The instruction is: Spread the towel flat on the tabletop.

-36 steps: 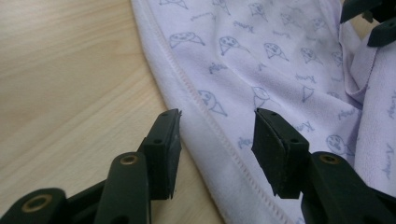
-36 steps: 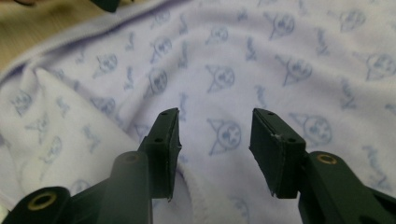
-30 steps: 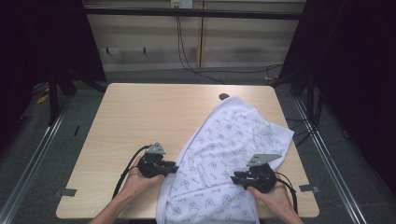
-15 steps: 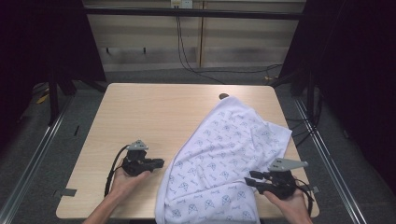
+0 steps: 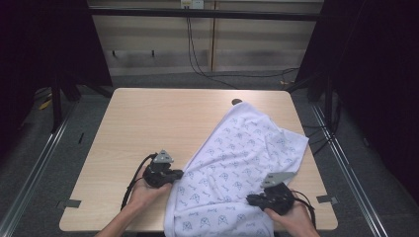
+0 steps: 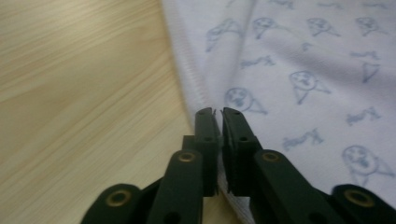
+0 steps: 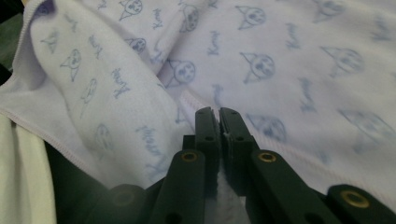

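A white cloth (image 5: 247,148) printed with small blue cat faces lies crumpled over the right half of the wooden table (image 5: 148,118) and hangs over its front edge. My left gripper (image 5: 179,174) lies at the cloth's left hem. Its jaws have just been closing, and in the left gripper view the gripper (image 6: 218,112) is shut with the stitched hem of the cloth (image 6: 303,60) pinched between the pads. My right gripper (image 5: 251,199) rests on the cloth near the front right. Its jaws have just been closing too, and here the gripper (image 7: 215,111) is shut on a fold of the cloth (image 7: 261,46).
A small dark round mark (image 5: 236,101) sits on the table just beyond the cloth's far corner. Bare wood spreads across the left and far parts of the table. Cables (image 5: 197,54) run along the floor behind it, and metal rails (image 5: 39,158) flank both sides.
Half a second ago both grippers had drawn outward from the cloth. Now the left one has come back right to the hem and the right one back left onto the cloth.
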The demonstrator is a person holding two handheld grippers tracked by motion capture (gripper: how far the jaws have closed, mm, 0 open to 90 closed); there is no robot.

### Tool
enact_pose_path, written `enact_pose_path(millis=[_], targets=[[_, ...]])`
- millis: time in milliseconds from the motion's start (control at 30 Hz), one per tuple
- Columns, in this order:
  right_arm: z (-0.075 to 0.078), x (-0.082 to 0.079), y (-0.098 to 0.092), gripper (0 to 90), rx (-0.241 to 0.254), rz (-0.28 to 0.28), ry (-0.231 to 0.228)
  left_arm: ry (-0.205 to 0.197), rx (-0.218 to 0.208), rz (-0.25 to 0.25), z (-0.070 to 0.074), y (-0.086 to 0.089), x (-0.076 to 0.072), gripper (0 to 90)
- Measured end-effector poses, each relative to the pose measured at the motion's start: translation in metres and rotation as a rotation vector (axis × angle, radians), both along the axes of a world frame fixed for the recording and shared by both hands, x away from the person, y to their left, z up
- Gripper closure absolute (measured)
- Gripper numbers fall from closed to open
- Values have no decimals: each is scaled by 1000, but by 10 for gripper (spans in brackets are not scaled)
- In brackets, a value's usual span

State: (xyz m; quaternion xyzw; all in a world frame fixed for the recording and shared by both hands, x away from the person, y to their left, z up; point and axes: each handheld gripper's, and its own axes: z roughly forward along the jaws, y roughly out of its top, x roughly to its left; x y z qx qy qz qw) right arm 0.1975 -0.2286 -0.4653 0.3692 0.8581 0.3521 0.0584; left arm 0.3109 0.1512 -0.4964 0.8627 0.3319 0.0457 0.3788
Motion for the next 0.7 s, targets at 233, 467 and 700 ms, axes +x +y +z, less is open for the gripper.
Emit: enact_pose_path(millis=[233,467,700], targets=[[23,-66,-42,882,55,-124,-47,73,-32,-6,0,32,-20,880],[26,-100,-48,722,58,-130,-35,131,-80,-86,5,48,-58,843],[25,-65,-36,579,93,-121,-68,67,-175,-28,13,49,-31,691]])
